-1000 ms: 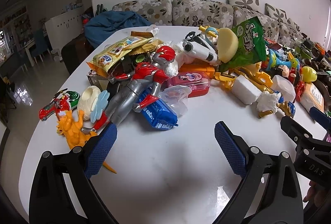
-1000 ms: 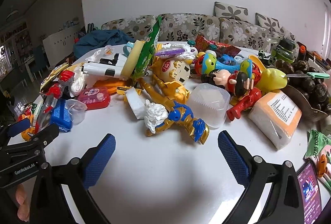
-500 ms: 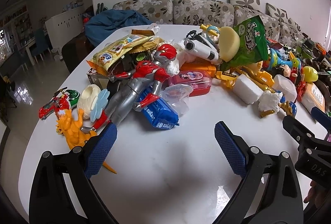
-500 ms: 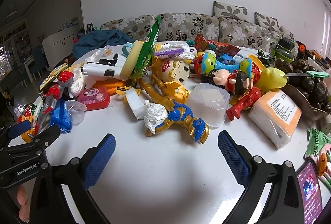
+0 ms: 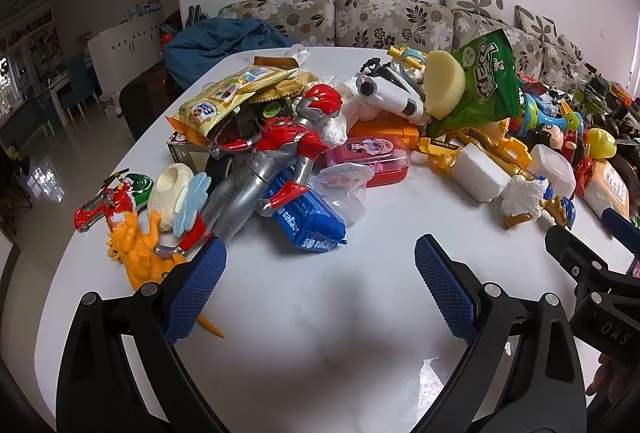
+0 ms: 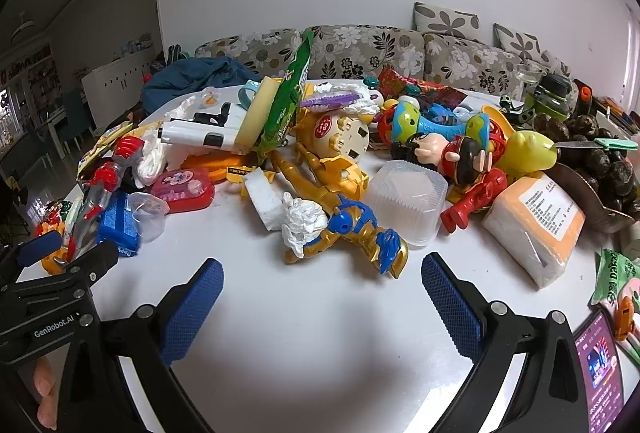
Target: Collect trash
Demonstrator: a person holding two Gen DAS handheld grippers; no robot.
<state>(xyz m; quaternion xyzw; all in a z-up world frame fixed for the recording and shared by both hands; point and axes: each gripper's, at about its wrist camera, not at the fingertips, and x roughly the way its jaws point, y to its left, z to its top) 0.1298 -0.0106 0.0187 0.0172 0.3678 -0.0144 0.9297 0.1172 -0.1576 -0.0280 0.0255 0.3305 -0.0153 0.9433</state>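
A white table (image 5: 320, 313) carries a heap of toys and trash. Trash in the left wrist view: a blue wrapper (image 5: 308, 221), a clear crumpled plastic cup (image 5: 344, 189), a yellow snack bag (image 5: 232, 97), a green snack bag (image 5: 480, 85), a white foam block (image 5: 480, 173), crumpled tissue (image 5: 520, 197). In the right wrist view the tissue (image 6: 304, 225) lies on a gold robot toy (image 6: 360, 237), beside the foam block (image 6: 264, 197) and a clear plastic tub (image 6: 408, 201). My left gripper (image 5: 320, 265) is open and empty in front of the blue wrapper. My right gripper (image 6: 322, 285) is open and empty in front of the gold toy.
A red and silver hero figure (image 5: 272, 165), an orange dinosaur (image 5: 140, 253) and a red case (image 5: 372, 157) lie at left. An orange packet (image 6: 536, 221), a green packet (image 6: 616, 281) and a phone (image 6: 600, 365) lie at right. A sofa (image 6: 360, 49) stands behind.
Both views have shifted very slightly; the heap sits a touch further right in the left wrist view. Both grippers stay open and empty.
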